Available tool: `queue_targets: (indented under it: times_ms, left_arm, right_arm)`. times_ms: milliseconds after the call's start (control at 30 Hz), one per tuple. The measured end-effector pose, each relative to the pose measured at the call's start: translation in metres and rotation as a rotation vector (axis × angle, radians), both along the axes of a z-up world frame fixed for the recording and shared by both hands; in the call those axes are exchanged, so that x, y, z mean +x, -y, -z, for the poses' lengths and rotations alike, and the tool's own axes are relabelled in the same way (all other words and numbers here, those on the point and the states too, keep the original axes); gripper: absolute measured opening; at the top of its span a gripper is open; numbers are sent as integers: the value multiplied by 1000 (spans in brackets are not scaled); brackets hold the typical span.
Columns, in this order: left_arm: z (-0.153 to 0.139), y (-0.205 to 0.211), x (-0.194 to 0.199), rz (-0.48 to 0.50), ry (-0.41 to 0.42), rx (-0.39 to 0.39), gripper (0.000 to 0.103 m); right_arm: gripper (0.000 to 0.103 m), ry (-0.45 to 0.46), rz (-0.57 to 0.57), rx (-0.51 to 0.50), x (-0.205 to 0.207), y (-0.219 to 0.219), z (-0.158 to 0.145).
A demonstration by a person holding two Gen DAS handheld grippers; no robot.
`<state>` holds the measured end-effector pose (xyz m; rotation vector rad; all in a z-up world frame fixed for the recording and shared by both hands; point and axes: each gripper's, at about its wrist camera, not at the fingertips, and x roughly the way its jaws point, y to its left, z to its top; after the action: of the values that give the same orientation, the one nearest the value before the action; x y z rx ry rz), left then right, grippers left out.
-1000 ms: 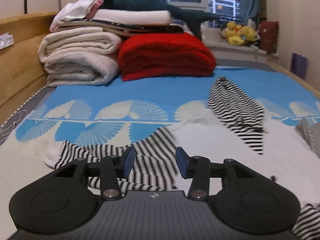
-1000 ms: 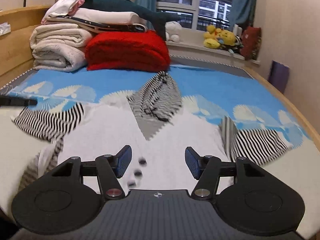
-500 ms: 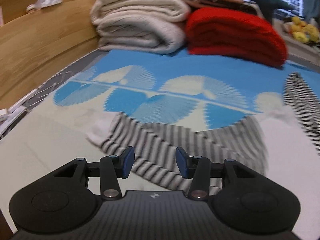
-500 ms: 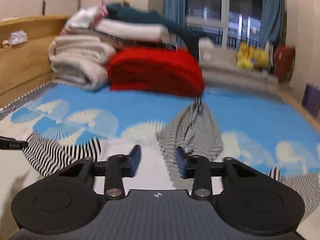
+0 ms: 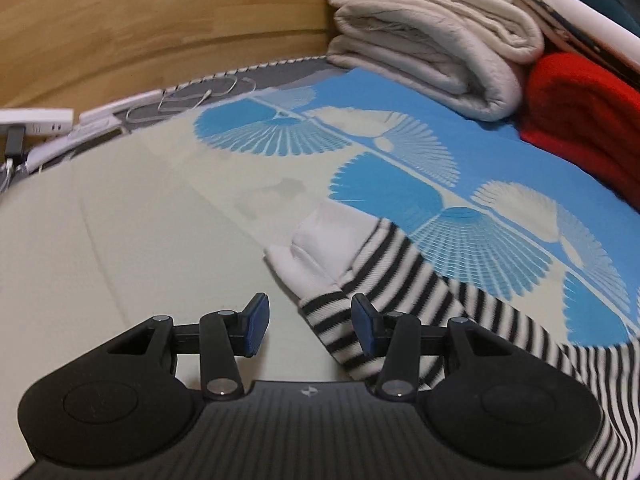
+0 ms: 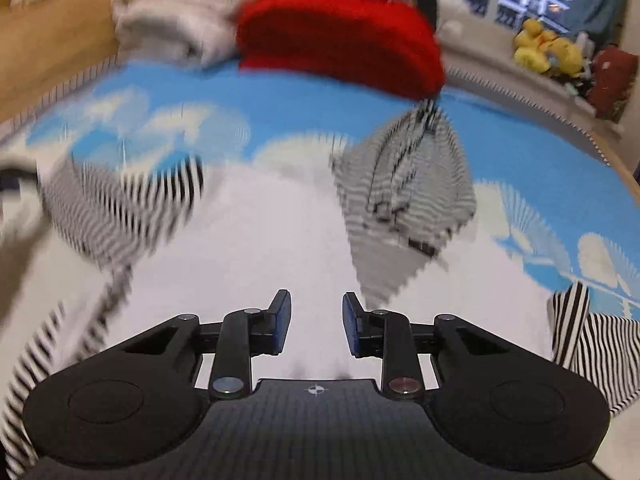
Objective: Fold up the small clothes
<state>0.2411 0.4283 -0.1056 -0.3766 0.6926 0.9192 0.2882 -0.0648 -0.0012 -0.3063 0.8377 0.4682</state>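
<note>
A black-and-white striped small garment (image 5: 440,304) lies spread on the bed; its sleeve ends in a white cuff (image 5: 324,248). My left gripper (image 5: 306,326) is open, low over the bed, with the striped sleeve just behind the cuff between its fingers. In the blurred right wrist view the same garment (image 6: 120,208) lies at left, a bunched striped piece (image 6: 408,192) lies ahead, and another striped part (image 6: 592,344) at right. My right gripper (image 6: 316,322) is open and empty above the white middle of the garment.
Folded cream blankets (image 5: 432,40) and a red blanket (image 5: 584,120) are stacked at the bed's far end. A wooden side board (image 5: 160,28) runs along the left, with a white power strip and cables (image 5: 40,124). Plush toys (image 6: 548,48) sit on the windowsill.
My left gripper has swung left and dropped toward the sleeve cuff, which now lies between its fingers. My right gripper has moved fast, blurring its view, and its fingers have narrowed.
</note>
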Motion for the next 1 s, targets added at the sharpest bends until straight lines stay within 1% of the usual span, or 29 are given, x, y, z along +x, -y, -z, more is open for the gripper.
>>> queue_targets:
  times_ms: [67, 100, 200, 233, 300, 333, 367, 400, 433, 500, 567, 667, 733, 800, 867, 933, 1000]
  left_arm:
    - [8, -5, 4, 5, -10, -12, 51]
    - [12, -6, 7, 11, -19, -17, 53]
    - [26, -9, 15, 25, -46, -50, 55]
    - [29, -9, 16, 25, -53, -49, 57]
    - [31, -7, 19, 32, -66, -22, 56]
    - [32, -6, 20, 34, -68, -18, 53]
    - [32, -6, 21, 39, -63, -19, 47]
    - [31, -4, 22, 55, -53, -24, 27]
    - [30, -2, 24, 73, -55, -19, 13]
    - [28, 6, 30, 90, -91, 23, 5]
    - [23, 13, 33, 106, -92, 43, 3]
    - [7, 27, 39, 129, -82, 83, 3]
    - [-11, 43, 44, 162, -45, 110, 2]
    - [-34, 67, 50, 219, 3, 138, 2]
    - [-57, 105, 55, 308, 59, 159, 2]
    - [-79, 153, 59, 434, 122, 171, 2]
    - [-99, 205, 61, 565, 187, 166, 2]
  right_arm:
    - [30, -31, -7, -43, -3, -1, 13]
    - [30, -44, -9, -56, -4, 0, 18]
    - [31, -56, -13, -93, -4, 3, 28]
    - [31, -56, -9, -104, -3, 5, 30]
    - [32, -64, 3, -112, 0, 9, 32]
    - [32, -69, 10, -114, 1, 11, 33]
    - [32, -73, 16, -118, 2, 13, 34]
    - [33, -75, 21, -129, 4, 15, 36]
    - [33, -75, 25, -142, 5, 17, 38]
    - [33, -81, 38, -178, 8, 23, 41]
    - [33, -89, 66, -203, 13, 30, 45]
    - [33, -96, 113, -216, 19, 44, 45]
    - [33, -91, 141, -218, 22, 54, 43]
    - [33, -84, 167, -208, 24, 64, 39]
    - [32, -72, 201, -187, 25, 75, 32]
    - [30, -50, 241, -162, 25, 86, 23]
    - [14, -31, 273, -132, 26, 97, 14]
